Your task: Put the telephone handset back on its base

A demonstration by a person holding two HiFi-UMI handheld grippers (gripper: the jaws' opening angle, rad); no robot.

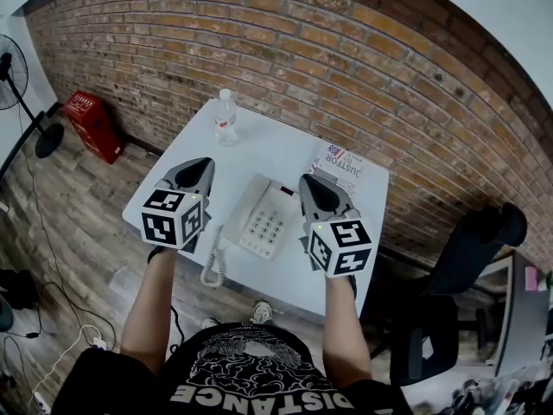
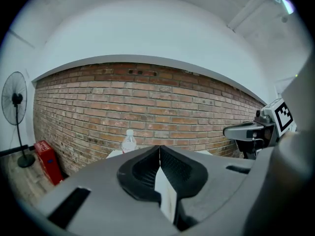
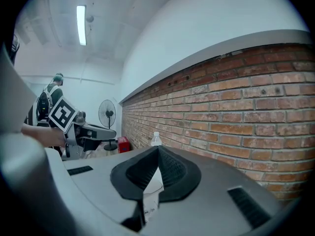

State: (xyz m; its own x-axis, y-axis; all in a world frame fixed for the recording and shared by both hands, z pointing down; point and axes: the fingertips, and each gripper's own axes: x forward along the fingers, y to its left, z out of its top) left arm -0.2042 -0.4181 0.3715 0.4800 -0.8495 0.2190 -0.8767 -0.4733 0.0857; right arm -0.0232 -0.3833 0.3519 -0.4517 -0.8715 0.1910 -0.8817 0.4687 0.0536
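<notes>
Jaws together, left gripper [image 1: 204,165] and right gripper [image 1: 308,182]; bottle [image 1: 225,118] upright

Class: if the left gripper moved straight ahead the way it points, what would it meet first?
Likely the water bottle, just left of where the left gripper aims; if it misses, the brick wall behind. Depth is unclear.

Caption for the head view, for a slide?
Left hand-held gripper and right hand-held gripper, both shut, flank a white telephone on a table.
</notes>
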